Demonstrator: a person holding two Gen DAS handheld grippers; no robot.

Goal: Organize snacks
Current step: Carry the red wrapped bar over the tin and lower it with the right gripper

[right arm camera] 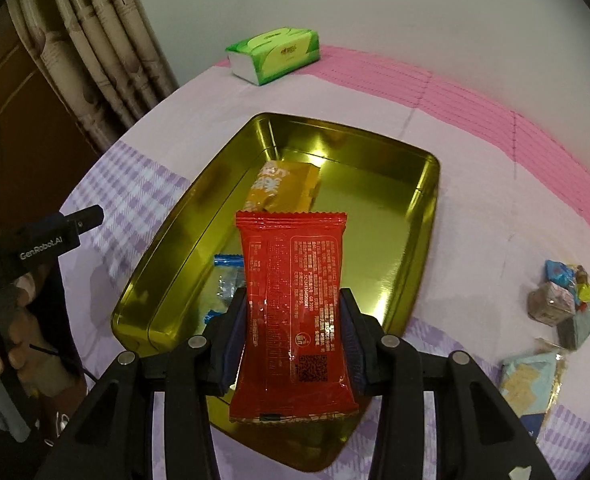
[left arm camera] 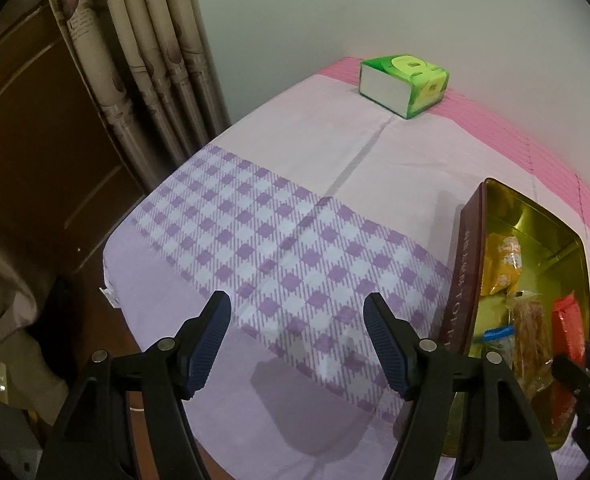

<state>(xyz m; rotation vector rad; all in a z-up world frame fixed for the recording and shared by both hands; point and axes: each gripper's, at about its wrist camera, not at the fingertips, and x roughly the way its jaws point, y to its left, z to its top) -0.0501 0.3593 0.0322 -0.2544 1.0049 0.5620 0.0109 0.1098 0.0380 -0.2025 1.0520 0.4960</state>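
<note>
Glossy red packet (right arm camera: 293, 312) over rectangular gold tin (right arm camera: 411, 240)

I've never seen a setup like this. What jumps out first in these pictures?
First, the bright red snack packet, pinched between the jaws of the right gripper and held over the shiny gold tin in the middle of the table. That tin already holds a yellow packet at its far end. Farther back, a green tissue pack sits by the wall, while the left gripper hangs open over the purple checked cloth, holding nothing.
</note>
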